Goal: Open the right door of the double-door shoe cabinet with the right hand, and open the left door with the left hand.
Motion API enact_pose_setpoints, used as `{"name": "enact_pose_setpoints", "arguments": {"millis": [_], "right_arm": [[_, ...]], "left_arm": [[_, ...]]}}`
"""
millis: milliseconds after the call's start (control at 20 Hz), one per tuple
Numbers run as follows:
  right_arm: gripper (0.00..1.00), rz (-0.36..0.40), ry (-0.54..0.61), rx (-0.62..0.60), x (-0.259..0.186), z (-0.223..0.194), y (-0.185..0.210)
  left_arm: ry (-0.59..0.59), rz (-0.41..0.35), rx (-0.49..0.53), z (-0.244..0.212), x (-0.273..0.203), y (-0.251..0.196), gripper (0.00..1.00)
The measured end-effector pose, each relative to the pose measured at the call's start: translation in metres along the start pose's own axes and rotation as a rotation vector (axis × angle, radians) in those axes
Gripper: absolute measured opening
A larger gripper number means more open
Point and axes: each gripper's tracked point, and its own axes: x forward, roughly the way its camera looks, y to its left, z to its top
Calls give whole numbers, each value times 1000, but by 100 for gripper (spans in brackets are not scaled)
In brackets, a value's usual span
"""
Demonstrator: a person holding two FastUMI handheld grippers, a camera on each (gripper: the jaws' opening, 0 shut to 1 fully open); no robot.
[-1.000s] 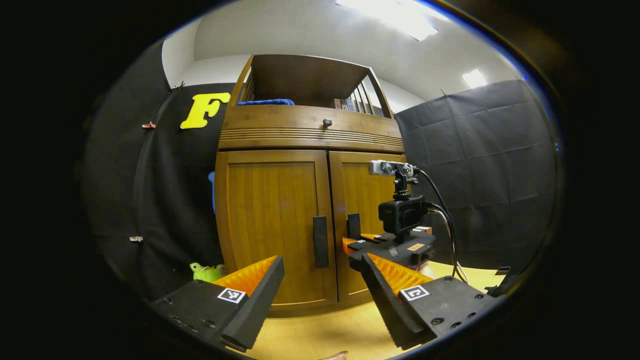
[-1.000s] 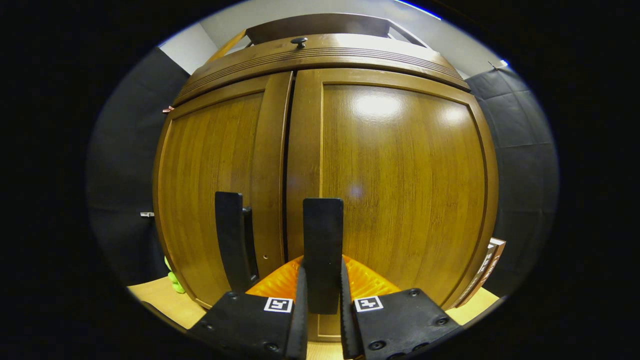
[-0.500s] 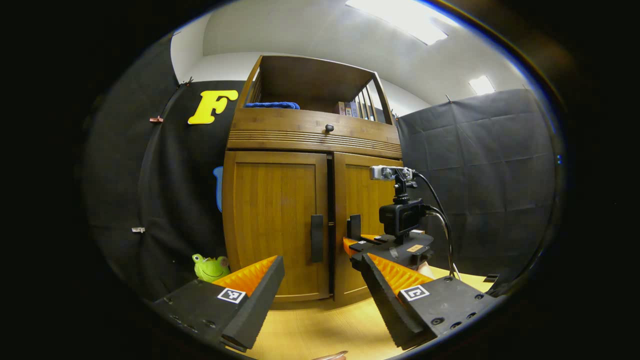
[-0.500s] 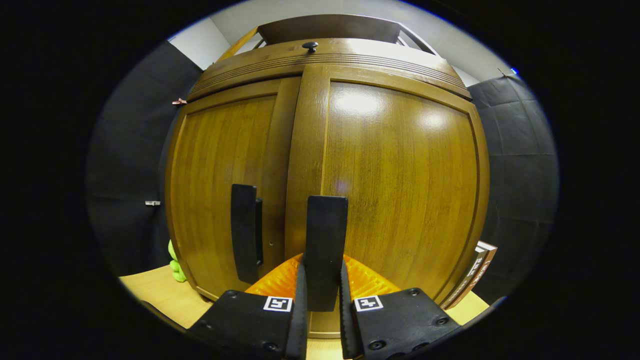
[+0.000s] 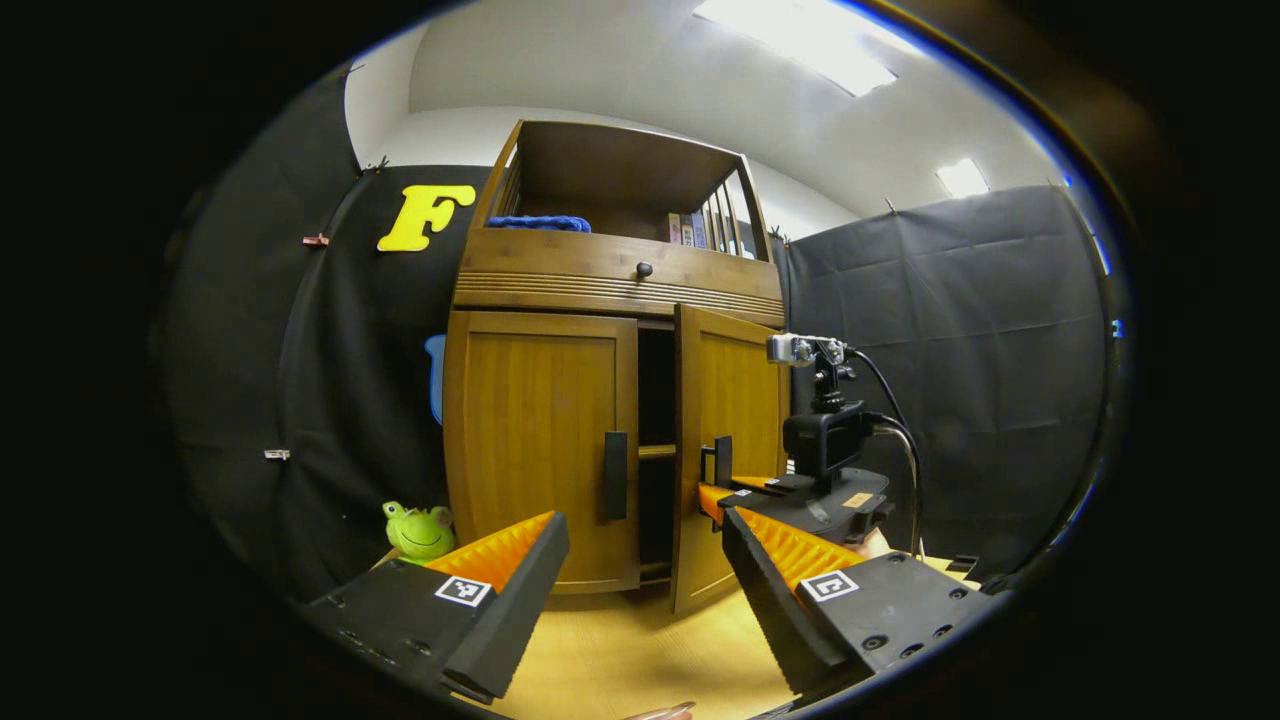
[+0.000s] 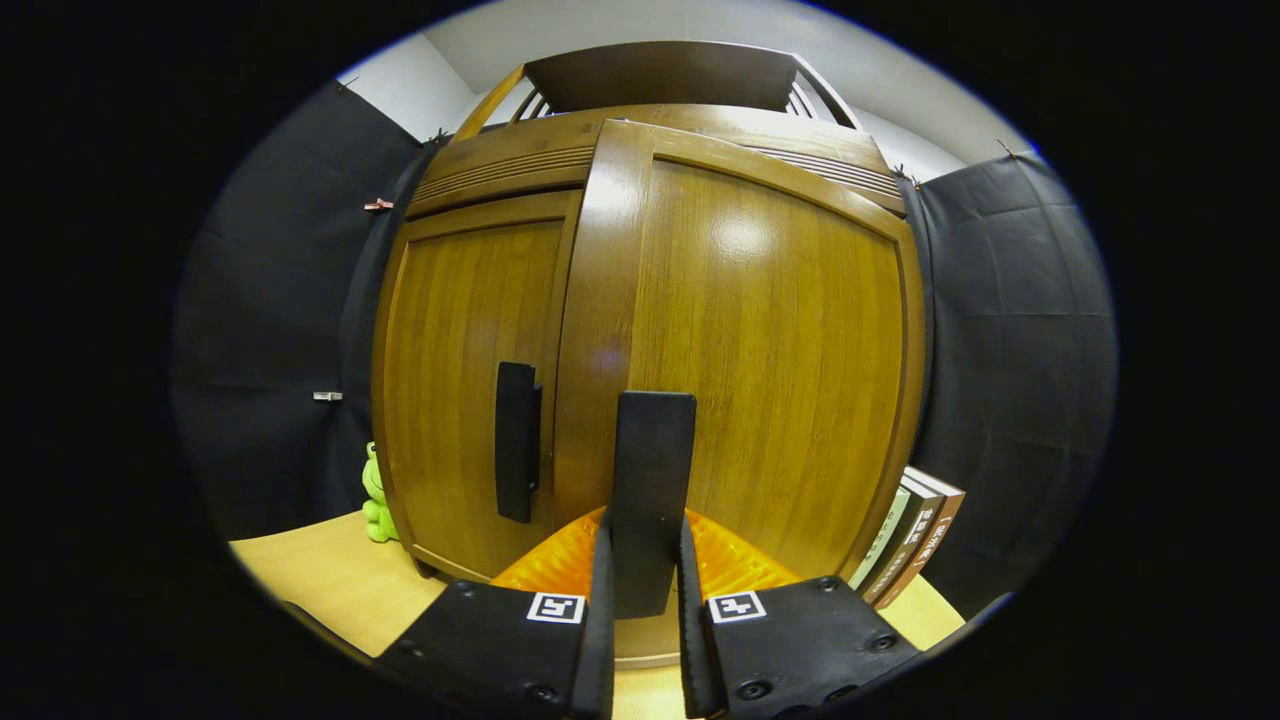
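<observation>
The wooden shoe cabinet stands ahead. Its left door is closed, with a black bar handle. The right door stands partly open, and a dark gap with a shelf shows between the doors. In the right gripper view, my right gripper is shut on the right door's black handle, with the door panel close in front. The left handle lies just to its left. My left gripper hangs open, well short of the left door, with nothing between its fingers.
A green frog toy sits on the light wooden surface left of the cabinet. Several books lean at the cabinet's right side. A drawer knob and a blue cloth are higher up. Black cloth walls enclose the booth.
The right door has swung from closed to partly open, pulled by my right gripper on its handle. The left gripper has drawn back a little from the cabinet.
</observation>
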Motion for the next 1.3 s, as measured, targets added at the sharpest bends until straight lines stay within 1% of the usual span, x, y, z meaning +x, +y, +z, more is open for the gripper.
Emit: {"name": "enact_pose_setpoints", "arguments": {"millis": [50,100,150,200,300,350,400,500,550,650,700,750,800,850,900,950,1000,1050,1250,1300], "right_arm": [[30,3,4,3,-4,0,-2],[30,5,6,4,-8,0,-3],[30,7,7,2,-13,0,-5],[30,8,9,-4,-18,0,-7],[30,3,12,-10,-30,-1,-13],[34,1,11,-12,-37,0,-17],[30,-2,11,-10,-43,1,-20],[30,-8,15,-6,-57,1,-28],[26,-13,17,-3,-62,1,-32],[26,-21,20,6,-73,2,-40],[30,-25,20,9,-78,2,-44],[30,-30,21,10,-83,2,-49],[30,-36,22,9,-88,2,-54],[25,-43,21,7,-93,2,-58],[25,-48,24,13,-97,2,-64],[25,-54,27,24,-101,2,-69],[27,-60,32,33,-105,2,-74],[24,-66,34,38,-109,2,-78],[24,-118,39,22,-126,2,-105],[25,-131,46,23,-129,0,-110]], "left_arm": [[3,0,-1,-1,0,-2,96],[5,-1,-3,-2,-1,-4,100],[3,-3,-6,-2,-2,-5,100],[3,-6,-8,-1,-2,-7,96],[1,-17,-9,0,-3,-11,96],[-1,-23,-8,0,-4,-13,96],[-3,-31,-7,1,-4,-16,96],[-16,-51,-6,4,-6,-24,96],[-26,-65,-7,6,-6,-29,97],[-30,-102,-14,5,-5,-42,97],[-30,-116,-16,6,-4,-49,100],[-32,-126,-18,6,-3,-53,100],[-33,-137,-22,6,-2,-57,100],[-32,-151,-29,4,0,-62,100],[-28,-166,-37,3,2,-68,97],[-26,-181,-46,2,2,-74,100],[-25,-192,-55,3,3,-79,96],[-25,-202,-60,4,4,-83,96],[-37,-231,-57,5,5,-96,96],[-41,-245,-59,6,4,-101,100]]}}
